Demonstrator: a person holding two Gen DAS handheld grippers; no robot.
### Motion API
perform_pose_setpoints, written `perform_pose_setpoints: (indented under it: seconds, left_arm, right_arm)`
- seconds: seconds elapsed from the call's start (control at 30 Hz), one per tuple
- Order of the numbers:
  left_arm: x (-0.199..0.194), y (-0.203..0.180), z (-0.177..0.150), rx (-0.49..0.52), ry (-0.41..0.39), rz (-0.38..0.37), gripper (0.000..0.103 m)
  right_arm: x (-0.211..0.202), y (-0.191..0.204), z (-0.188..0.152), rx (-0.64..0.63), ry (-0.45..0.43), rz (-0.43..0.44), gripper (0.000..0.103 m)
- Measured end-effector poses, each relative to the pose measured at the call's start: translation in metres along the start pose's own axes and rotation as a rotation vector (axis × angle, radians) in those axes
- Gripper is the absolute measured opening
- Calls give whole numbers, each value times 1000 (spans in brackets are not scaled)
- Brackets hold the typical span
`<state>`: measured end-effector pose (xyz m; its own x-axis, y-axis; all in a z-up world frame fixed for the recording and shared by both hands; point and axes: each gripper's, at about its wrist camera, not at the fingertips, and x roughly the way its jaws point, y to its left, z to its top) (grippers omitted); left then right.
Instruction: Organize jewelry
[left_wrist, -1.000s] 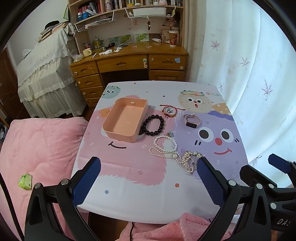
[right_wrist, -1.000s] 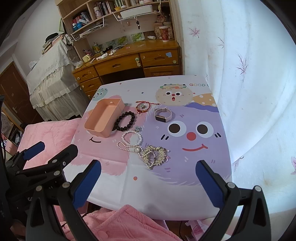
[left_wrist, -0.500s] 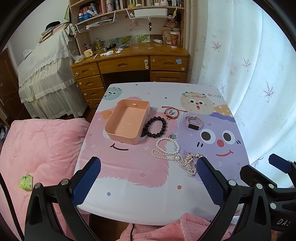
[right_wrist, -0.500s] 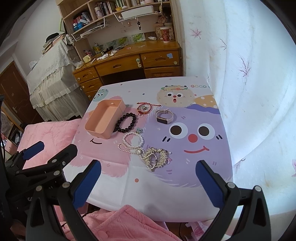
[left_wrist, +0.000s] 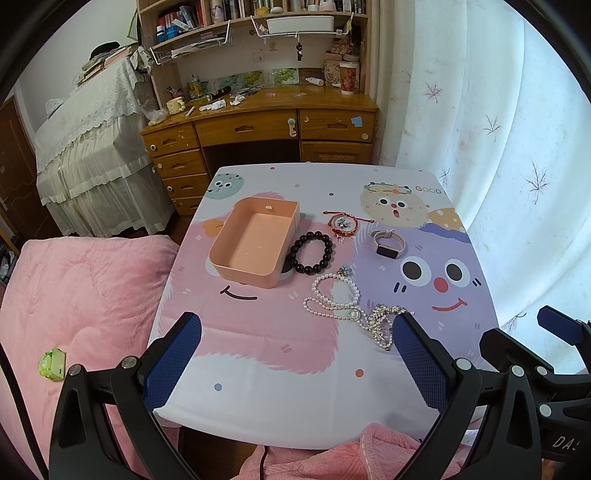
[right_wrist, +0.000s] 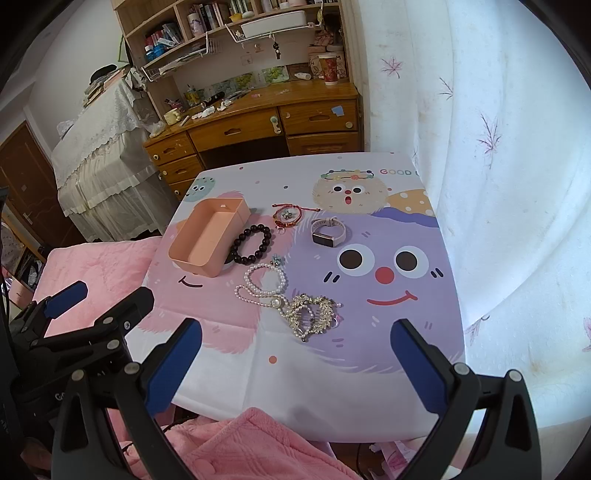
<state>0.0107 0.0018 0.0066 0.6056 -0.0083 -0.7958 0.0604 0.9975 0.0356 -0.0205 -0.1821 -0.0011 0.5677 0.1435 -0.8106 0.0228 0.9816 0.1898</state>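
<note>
Both grippers hover spread and empty at table edge; pearls touch tiara near empty box, so lifting one risks dragging the other

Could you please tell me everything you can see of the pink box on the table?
The pink box is a rectangular, open-topped tray with rounded corners, seemingly smooth matte plastic. It looks empty; a small pale mark sits high on its far inner wall. It stands upright on the cartoon tablecloth, on the table's left side. The dark bead bracelet lies close beside its right wall; whether they touch is unclear.
</note>
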Motion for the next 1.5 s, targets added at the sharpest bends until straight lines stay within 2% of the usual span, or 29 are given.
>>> perform_pose_setpoints:
  seconds: [1.2, 1.5]
  left_arm:
    - [17, 4, -1, 0, 26, -15, 102]
    - [39, 13, 12, 16, 77, -46, 102]
  right_arm:
    - [4, 6, 3, 2, 15, -8, 102]
    - [24, 10, 10, 31, 45, -18, 102]
